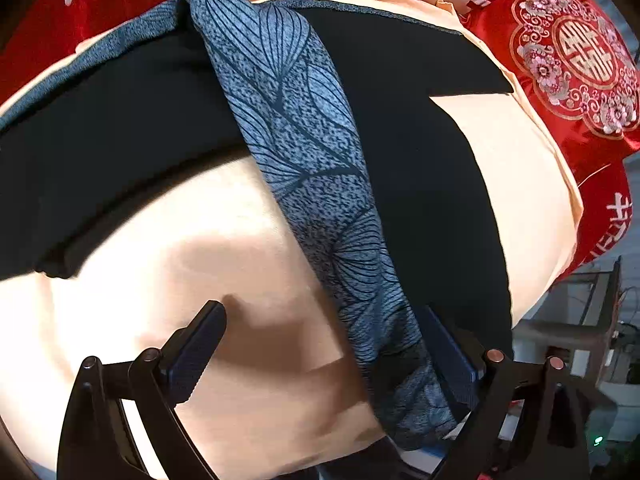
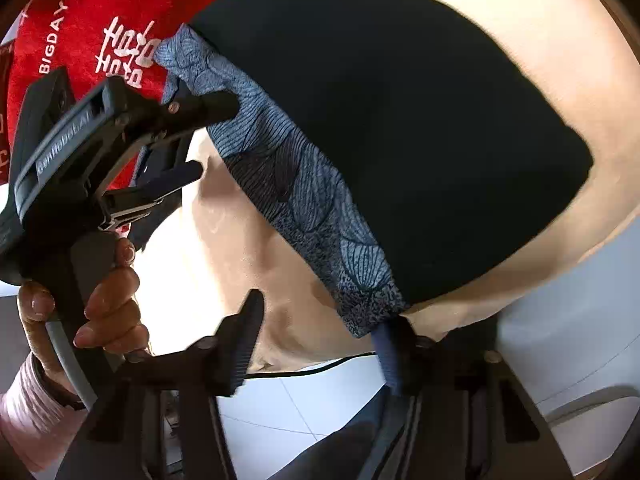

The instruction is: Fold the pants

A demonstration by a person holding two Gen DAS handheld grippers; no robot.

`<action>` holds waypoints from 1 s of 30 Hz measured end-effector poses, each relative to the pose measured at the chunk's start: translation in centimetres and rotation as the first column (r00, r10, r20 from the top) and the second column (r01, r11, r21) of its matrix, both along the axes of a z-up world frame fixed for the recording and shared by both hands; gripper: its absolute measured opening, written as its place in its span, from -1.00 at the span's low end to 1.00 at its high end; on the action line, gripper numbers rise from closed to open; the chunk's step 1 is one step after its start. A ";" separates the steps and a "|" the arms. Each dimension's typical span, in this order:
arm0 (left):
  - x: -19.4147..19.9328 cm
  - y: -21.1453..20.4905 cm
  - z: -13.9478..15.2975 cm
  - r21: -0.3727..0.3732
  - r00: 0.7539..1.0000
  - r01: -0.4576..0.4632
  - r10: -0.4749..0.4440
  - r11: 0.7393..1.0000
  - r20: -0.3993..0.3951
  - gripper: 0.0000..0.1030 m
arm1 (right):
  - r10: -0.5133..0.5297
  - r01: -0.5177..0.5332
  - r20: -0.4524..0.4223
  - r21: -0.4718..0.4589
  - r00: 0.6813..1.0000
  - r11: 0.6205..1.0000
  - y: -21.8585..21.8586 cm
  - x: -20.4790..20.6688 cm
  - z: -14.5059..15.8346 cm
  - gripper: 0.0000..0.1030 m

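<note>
Black pants [image 1: 420,140] with a blue leaf-patterned waistband [image 1: 288,120] lie spread on a peach sheet [image 1: 160,240]. My left gripper [image 1: 326,354] stands open over the sheet. The waistband's near end lies against its right finger [image 1: 452,360], and the left finger is apart from the cloth. In the right wrist view the pants [image 2: 400,120] and waistband [image 2: 304,192] run diagonally. My right gripper [image 2: 320,344] is open, its right finger [image 2: 390,356] touching the waistband's lower corner. The left gripper [image 2: 218,138] appears there too, held by a hand [image 2: 112,292], jaws apart at the waistband's other end.
A red cushion with a gold emblem [image 1: 576,52] and red cloth with white lettering [image 2: 88,40] border the sheet at the back. The bed's edge is close to both grippers, with white floor tiles [image 2: 304,400] below. Dark furniture [image 1: 580,320] stands beyond the edge.
</note>
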State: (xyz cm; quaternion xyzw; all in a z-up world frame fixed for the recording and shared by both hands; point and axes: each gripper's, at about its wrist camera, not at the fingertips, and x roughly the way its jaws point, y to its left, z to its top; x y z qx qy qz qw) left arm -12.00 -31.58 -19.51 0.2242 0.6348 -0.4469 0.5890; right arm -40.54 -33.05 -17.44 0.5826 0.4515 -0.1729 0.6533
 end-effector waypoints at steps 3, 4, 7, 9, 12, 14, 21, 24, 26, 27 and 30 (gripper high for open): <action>-0.5 -0.8 -0.4 0.006 1.000 0.003 -0.003 1.000 0.004 0.66 | 0.025 -0.024 -0.040 0.022 0.999 0.999 0.1 0.7 -0.5 -0.76; -0.5 -0.8 -0.3 0.009 1.000 0.009 -0.009 1.000 0.015 0.58 | 0.038 -0.036 -0.060 0.024 0.998 0.999 0.0 0.9 -0.5 -0.90; -0.5 -1.2 0.0 0.006 1.000 0.020 -0.020 1.000 0.015 -0.17 | 0.068 -0.067 -0.040 0.032 0.997 0.997 -0.5 1.1 0.8 -0.94; 0.0 -1.8 0.2 0.007 0.998 -0.004 0.005 1.000 -0.059 -0.56 | 0.114 -0.114 -0.002 0.019 0.993 0.993 -1.5 1.6 2.6 -0.94; 0.1 -3.3 1.8 -0.007 0.996 -0.047 0.046 0.999 -0.076 -0.56 | 0.171 -0.171 0.047 -0.013 0.984 0.985 -4.4 2.5 5.8 -0.94; 0.1 -4.2 3.5 -0.023 0.996 -0.059 0.058 0.998 -0.069 -0.56 | 0.199 -0.196 0.075 -0.049 0.977 0.979 -7.4 3.2 8.2 -0.94; 1.5 -10.5 8.7 -0.095 0.993 -0.120 0.121 0.988 0.000 -0.56 | 0.252 -0.234 0.124 -0.146 0.960 0.961 -20.2 5.7 14.1 -0.94; 2.8 -12.9 10.1 -0.115 0.986 -0.140 0.149 0.983 0.072 -0.56 | 0.277 -0.256 0.088 -0.198 0.957 0.946 -26.2 7.9 14.7 -0.94; 3.8 -13.5 10.4 -0.114 0.982 -0.148 0.159 0.983 0.100 -0.44 | 0.267 -0.245 0.090 -0.202 0.959 0.948 -30.1 9.1 14.7 -0.94; 4.3 -14.0 10.4 -0.100 0.978 -0.154 0.166 0.983 0.127 -0.22 | 0.261 -0.239 0.090 -0.198 0.961 0.950 -32.2 9.6 14.4 -0.94; 5.6 -14.1 10.6 -0.109 0.951 -0.208 0.227 0.972 0.211 0.67 | 0.247 -0.228 0.073 -0.202 0.966 0.952 -37.6 10.2 13.2 -0.94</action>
